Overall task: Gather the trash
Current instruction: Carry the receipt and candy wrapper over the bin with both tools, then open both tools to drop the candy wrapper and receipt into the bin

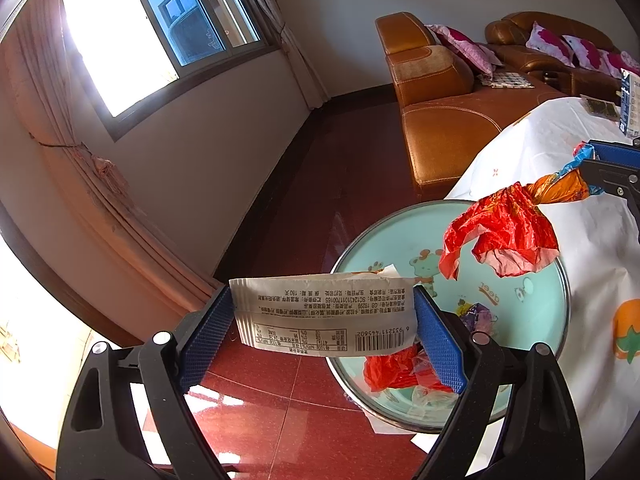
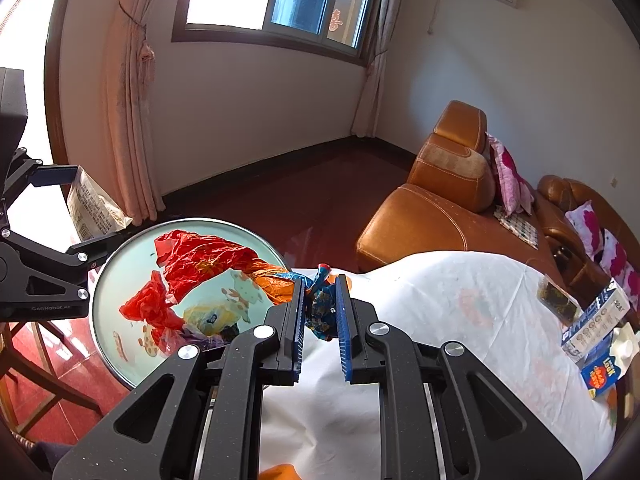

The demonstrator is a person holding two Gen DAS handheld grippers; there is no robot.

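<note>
From my left wrist, my left tool (image 1: 324, 316) is spread wide, pinching a white packet (image 1: 326, 314) crosswise above the tray (image 1: 556, 280). From my right wrist, my right tool (image 2: 320, 312) is pressed on a twisted wrapper (image 2: 224, 264) that trails over the tray (image 2: 120, 264) at the counter (image 2: 460, 312) edge.

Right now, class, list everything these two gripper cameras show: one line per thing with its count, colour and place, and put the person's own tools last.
round tray: one, pale green with cartoon animals, at the table edge
crumpled wrapper: one, red and orange with a blue end, hanging over the tray
white packet: one, white with black print and barcode, above the tray's near rim
scraps on tray: several, red, purple, clear
tablecloth: one, white with faint prints
cartons: two, blue and white, far right of table
sofa: one, brown leather
cushions: several, pink and white, on sofa
left gripper: wide, on the packet
right gripper: clamping the wrapper's blue end
</note>
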